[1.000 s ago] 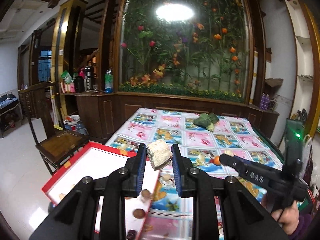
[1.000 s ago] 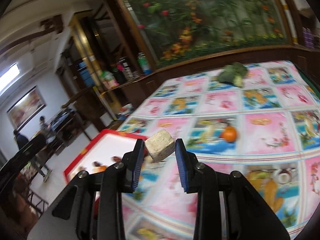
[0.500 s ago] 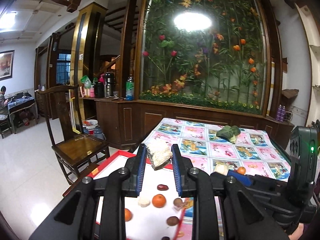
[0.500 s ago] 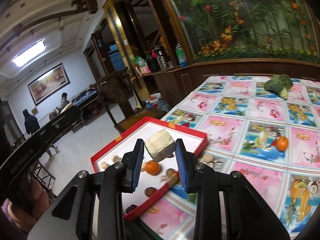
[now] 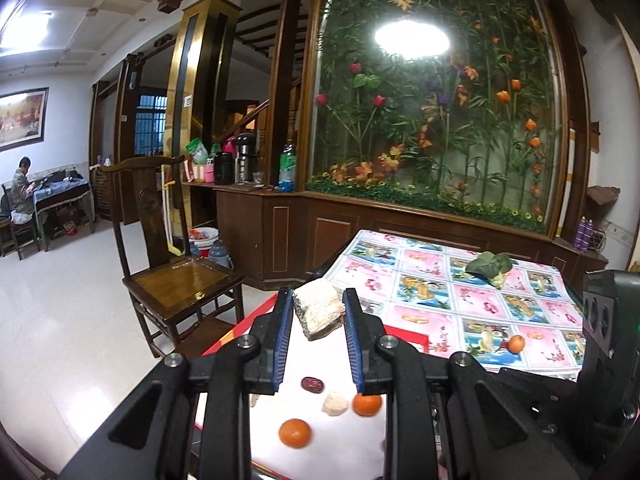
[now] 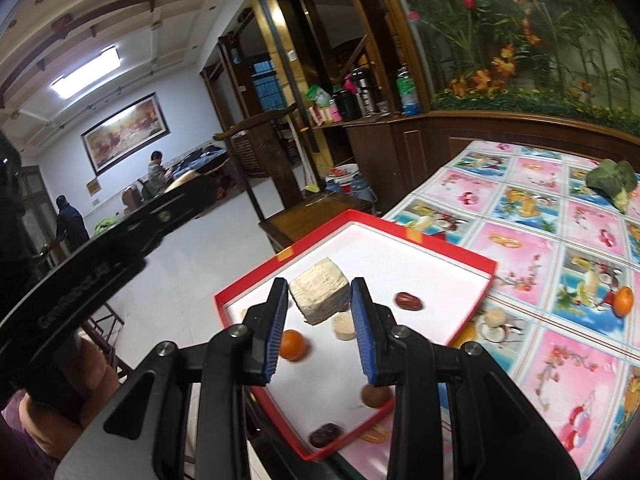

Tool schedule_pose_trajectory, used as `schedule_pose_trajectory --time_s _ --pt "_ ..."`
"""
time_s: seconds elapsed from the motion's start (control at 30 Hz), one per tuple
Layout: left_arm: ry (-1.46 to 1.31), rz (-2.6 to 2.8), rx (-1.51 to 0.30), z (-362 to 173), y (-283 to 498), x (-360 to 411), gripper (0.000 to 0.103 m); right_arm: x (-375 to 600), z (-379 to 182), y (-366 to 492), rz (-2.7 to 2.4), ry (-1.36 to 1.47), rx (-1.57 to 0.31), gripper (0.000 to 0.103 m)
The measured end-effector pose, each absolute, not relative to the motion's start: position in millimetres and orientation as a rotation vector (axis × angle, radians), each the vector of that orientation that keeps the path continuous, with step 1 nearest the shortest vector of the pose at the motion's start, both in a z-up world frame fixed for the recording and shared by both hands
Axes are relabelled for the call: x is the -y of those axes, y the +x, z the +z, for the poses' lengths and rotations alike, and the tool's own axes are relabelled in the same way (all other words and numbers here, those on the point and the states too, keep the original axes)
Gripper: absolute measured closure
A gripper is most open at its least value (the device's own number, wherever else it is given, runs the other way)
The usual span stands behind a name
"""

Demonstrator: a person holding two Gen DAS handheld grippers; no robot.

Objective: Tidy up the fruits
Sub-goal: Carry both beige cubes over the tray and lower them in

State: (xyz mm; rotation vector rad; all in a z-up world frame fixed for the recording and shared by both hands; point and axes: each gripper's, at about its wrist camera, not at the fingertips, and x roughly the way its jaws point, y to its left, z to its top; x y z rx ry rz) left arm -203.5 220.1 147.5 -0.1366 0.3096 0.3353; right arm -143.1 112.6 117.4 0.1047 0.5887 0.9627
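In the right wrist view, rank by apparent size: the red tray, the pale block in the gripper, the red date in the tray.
1. red tray
2. pale block, though it sits nearer the camera, so it looks bigger than it is
3. red date

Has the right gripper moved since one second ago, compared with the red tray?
Yes. The right gripper with its pale chunk has swung left from the tablecloth to over the red tray.

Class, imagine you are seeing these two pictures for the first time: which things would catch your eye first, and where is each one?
Each tool grips a pale fibrous block: the left tool holds one block, the right tool another block, both over the red-rimmed tray at the table's edge. In the tray lie small oranges and a dark red date. Behind the table stands a tall lit wall of flowers.
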Motion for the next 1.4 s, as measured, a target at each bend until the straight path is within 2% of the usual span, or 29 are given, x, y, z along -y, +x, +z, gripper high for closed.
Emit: schedule_pose_trajectory --time_s 0.6,1.07,1.4 --pt "-0.202 0.439 -0.458 98.9 -197.8 -293.1 0.079 -122.1 77.0 -102.9 0.889 0.169 -0.726 0.069" --pt "-0.183 0.447 -0.606 59.1 -173.1 -298.1 0.079 -157.2 41.0 -138.2 0.980 0.054 -0.823 0.069" --pt "-0.141 0.444 -0.663 46.7 -161.4 -286.4 0.079 -156.9 37.3 -138.3 0.967 0.045 -0.808 0.069"
